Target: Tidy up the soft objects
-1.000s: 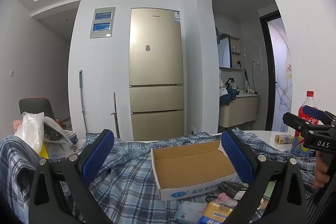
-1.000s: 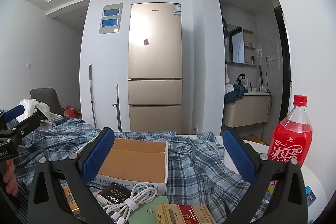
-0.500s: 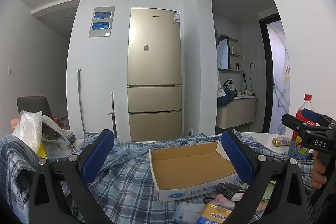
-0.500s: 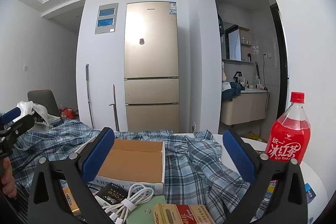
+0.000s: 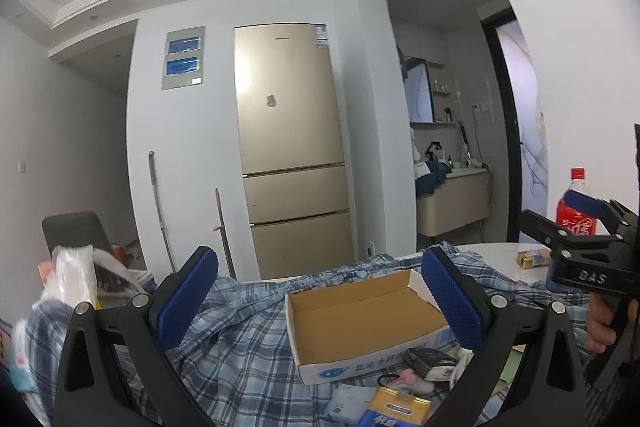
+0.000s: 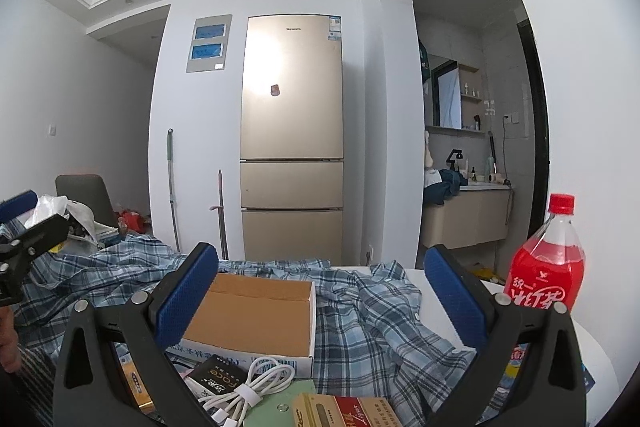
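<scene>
The shirt (image 6: 372, 315), a blue plaid one, is lying crumpled across the table (image 6: 592, 355), spreading from about 9 o'clock to 3 o'clock in the right wrist view and bunching around an open cardboard box (image 6: 256, 311) that is sitting on top of it. The left gripper (image 5: 318, 297) is hovering above the cloth with its jaws spread wide and nothing between them; the right gripper (image 6: 320, 293) is likewise standing wide and empty, level with the box. Neither is touching the fabric. In my judgement the step in hand is the approach to a first grasp on the shirt, and the task is barely starting. The box is weighing on the cloth at 12 o'clock, so any pull on the shirt is likely to be dragging the box with it; it would be sounder to be lifting or sliding the box clear first, or to be taking hold at a free edge such as the loose folds at 2 o'clock in the right view. A red drink bottle (image 6: 548, 267) is standing upright at 3 o'clock, near the edge of the cloth, and is looking liable to topple if the cloth shifts beneath or against it. A coiled white cable (image 6: 256, 383) and small cartons are lying at 6 o'clock on the fabric and should be cleared before folding. A pinch on a raised ridge of cloth, rather than flat fabric, is advisable.
</scene>
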A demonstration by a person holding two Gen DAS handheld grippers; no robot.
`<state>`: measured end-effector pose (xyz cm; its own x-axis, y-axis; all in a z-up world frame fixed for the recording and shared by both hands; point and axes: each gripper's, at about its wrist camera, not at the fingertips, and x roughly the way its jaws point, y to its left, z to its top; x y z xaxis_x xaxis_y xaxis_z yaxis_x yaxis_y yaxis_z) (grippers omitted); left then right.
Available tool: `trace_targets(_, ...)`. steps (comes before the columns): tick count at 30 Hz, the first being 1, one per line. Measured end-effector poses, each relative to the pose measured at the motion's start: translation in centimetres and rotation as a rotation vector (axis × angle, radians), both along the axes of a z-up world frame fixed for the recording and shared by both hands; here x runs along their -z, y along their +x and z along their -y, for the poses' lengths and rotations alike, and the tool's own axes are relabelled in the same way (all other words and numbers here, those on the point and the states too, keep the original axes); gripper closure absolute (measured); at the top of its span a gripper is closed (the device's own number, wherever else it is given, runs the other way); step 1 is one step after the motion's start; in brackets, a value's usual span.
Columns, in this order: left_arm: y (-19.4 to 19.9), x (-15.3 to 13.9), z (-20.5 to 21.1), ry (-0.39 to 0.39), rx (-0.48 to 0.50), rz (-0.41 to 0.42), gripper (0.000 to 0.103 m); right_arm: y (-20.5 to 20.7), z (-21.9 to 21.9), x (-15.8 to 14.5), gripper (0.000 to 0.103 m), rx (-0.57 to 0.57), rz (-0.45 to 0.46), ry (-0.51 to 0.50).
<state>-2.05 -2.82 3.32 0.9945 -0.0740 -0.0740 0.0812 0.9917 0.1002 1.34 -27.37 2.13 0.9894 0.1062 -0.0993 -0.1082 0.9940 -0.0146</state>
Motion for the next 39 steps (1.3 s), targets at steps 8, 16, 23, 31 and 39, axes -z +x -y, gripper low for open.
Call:
trace_targets(8, -0.5, -1.9, 0.7, 0.102, 0.007, -0.145, 0.0, -0.9, 1.0, -2.9, 0.0, 0.006, -0.084, -0.04)
trace_targets(16, 0.9, 1.1, 1.4, 0.168, 0.101, -0.406, 0.006, -1.8, 2.3, -2.7, 0.0, -0.031, -0.227, -0.064)
trace_targets(23, 3.0, 5.5, 1.7, 0.175, 0.184, -0.599, 0.015, -1.5, 3.5, -0.8, 0.0, 0.0, -0.28, -0.045)
trace_targets(31, 5.6, 9.1, 3.8, 0.307, 0.23, -0.737, 0.016, -0.2, 4.9, -0.1, 0.0, 0.01, -0.335, -0.021)
trace_targets(39, 7.1, 10.7, 4.6, 0.325, 0.279, -0.811, 0.016, 0.8, 6.9, 0.2, 0.0, 0.051, -0.36, -0.079)
